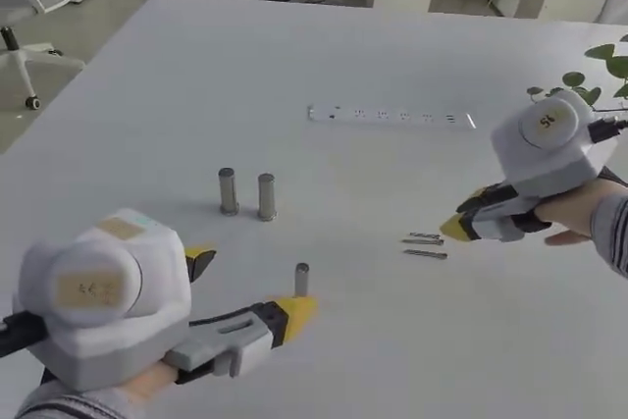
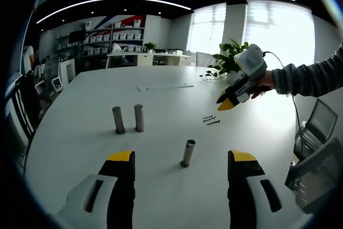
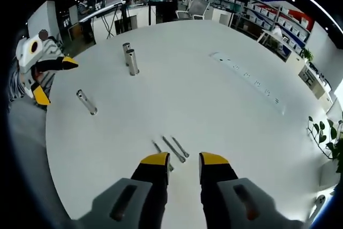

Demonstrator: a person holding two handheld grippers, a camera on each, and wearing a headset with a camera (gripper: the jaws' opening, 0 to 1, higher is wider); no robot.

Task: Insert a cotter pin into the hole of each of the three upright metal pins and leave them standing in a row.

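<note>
Two upright metal pins [image 1: 228,190] [image 1: 266,196] stand side by side mid-table. A third, shorter-looking pin [image 1: 301,280] stands apart, nearer me. My left gripper [image 1: 249,285] is open wide just short of that pin [image 2: 187,153], which rises ahead of its yellow fingertips [image 2: 120,157], roughly between them. Three cotter pins [image 1: 424,245] lie flat on the table to the right. My right gripper [image 1: 457,229] hovers just right of them, and they [image 3: 172,148] lie right in front of its jaws. Those jaws stand a narrow gap apart, holding nothing.
A white power strip [image 1: 392,116] lies across the far part of the white table [image 1: 392,340]. A potted plant [image 1: 599,76] stands at the table's right edge. Office chairs [image 1: 29,7] are on the floor to the far left.
</note>
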